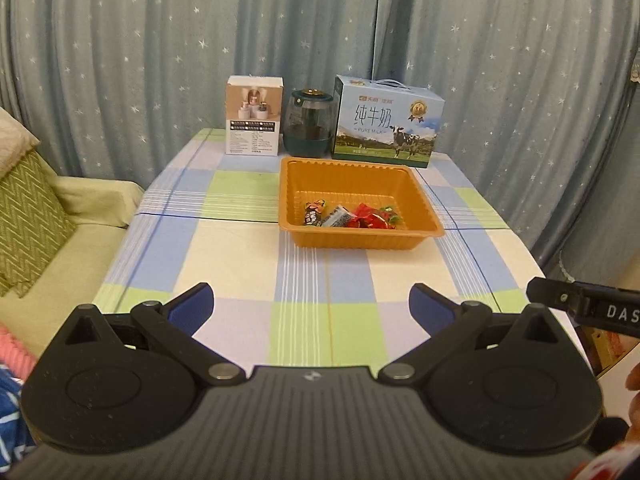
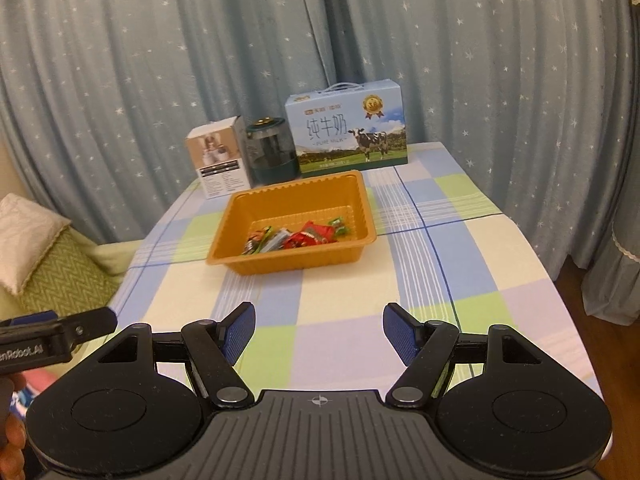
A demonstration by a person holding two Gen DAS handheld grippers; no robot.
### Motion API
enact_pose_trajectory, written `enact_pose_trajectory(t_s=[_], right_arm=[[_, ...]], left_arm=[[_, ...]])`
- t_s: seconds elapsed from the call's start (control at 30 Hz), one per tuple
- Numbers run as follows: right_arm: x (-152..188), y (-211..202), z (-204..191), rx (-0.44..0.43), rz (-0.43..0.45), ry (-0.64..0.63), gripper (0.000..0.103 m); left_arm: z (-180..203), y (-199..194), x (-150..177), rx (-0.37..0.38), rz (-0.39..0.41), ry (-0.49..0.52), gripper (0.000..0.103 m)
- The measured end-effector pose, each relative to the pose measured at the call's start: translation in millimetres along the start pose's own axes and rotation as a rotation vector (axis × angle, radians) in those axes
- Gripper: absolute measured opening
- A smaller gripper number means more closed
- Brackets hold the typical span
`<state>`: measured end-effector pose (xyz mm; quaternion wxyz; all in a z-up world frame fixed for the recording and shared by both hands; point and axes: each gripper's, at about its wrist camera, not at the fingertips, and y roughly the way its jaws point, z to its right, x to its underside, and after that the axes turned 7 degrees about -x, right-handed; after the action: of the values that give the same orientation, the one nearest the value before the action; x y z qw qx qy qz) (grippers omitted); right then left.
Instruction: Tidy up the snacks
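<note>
An orange plastic tray (image 1: 362, 236) sits on a checked tablecloth (image 1: 240, 248) in blue, green and cream, near the middle of the table. The tray is shallow and almost square, with ribbed walls; from the left wrist view its sides run square to the table edges, so no long axis stands out. A small heap of wrapped snacks (image 1: 352, 216) lies along its near wall: one dark wrapper, one silver-grey, several red and green. Their labels are too small to read.

Behind the tray, close to a starred blue curtain (image 1: 140, 60), stand a small white box (image 1: 254, 116), a dark green jar (image 1: 310, 124) and a milk carton (image 1: 386, 124) printed with a cow.

The left gripper (image 1: 311, 304) and the right gripper (image 2: 319, 334) hang above the near end of the table, well short of the tray, both spread wide with nothing between their blue pads. A sofa (image 1: 52, 216) is cut off at the left.
</note>
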<state>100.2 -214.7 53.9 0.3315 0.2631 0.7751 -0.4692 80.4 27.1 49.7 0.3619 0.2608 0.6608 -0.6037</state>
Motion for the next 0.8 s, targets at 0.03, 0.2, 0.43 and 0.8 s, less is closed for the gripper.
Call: enact_pose_trajectory(t_s=[0.03, 0.2, 0.43, 0.8], right_arm=[[3.0, -8.8, -1.6, -0.002, 0.006, 0.005, 0.071], [19.2, -47.7, -10.9, 0.003, 0.011, 0.001, 0.071], [35.3, -87.7, -27.8, 0.003, 0.018, -0.025, 0.071], [42.6, -129.1, -48.2, 0.015, 0.042, -0.063, 0.071]], left_arm=[[1.5, -8.1, 3.2, -0.01, 0.004, 0.014, 0.103], [2.8, -42.5, 18.1, -0.023, 0.0, 0.034, 0.103], [-2.0, -84.2, 33.7, -0.033, 0.003, -0.011, 0.103], [2.6, -118.9, 45.3, -0.012, 0.012, -0.001, 0.103]])
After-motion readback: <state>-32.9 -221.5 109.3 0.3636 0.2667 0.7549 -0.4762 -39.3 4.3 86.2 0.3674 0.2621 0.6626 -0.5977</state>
